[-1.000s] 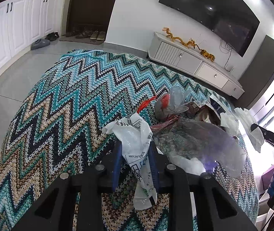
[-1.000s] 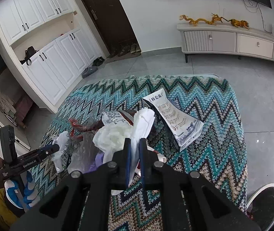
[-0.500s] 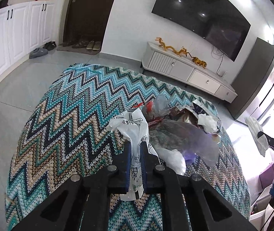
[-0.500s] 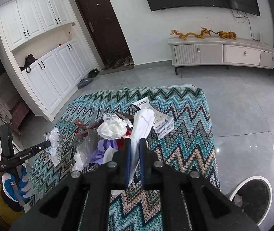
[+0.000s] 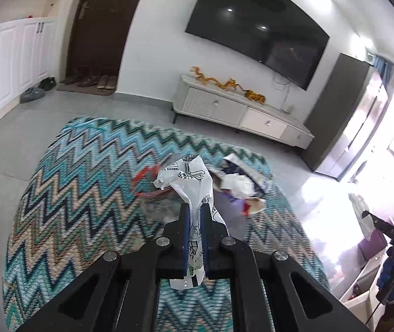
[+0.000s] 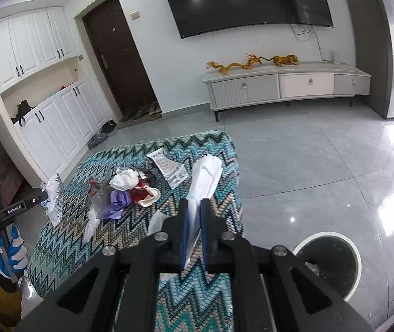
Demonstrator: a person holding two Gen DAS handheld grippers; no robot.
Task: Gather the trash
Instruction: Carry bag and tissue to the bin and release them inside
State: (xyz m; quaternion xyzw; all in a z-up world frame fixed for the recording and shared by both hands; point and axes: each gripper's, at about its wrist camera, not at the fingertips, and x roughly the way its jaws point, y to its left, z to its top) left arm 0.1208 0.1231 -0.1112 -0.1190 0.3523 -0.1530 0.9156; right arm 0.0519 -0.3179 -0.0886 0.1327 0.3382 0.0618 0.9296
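My left gripper (image 5: 195, 207) is shut on a white printed plastic bag (image 5: 188, 177), held up above the zigzag-patterned tablecloth (image 5: 86, 193). Beyond it a trash pile (image 5: 238, 191) of wrappers, clear plastic and crumpled paper lies on the cloth. My right gripper (image 6: 195, 203) is shut on a white tissue (image 6: 206, 177) and hangs over the table's right edge (image 6: 237, 193). In the right wrist view the pile (image 6: 130, 191) and a printed leaflet (image 6: 167, 167) lie to the left. A round trash bin (image 6: 329, 262) stands on the floor at the lower right.
Grey tiled floor (image 6: 307, 166) surrounds the table. A low TV cabinet (image 6: 285, 85) stands along the far wall and white cupboards (image 6: 58, 127) along the left one. Shoes lie by the dark door (image 6: 119, 63). A gloved hand (image 6: 6, 251) holds the left gripper at far left.
My left gripper closed on the plastic bag and lifted it away from the pile. My right gripper carried the tissue up and to the right, and the bin came into view.
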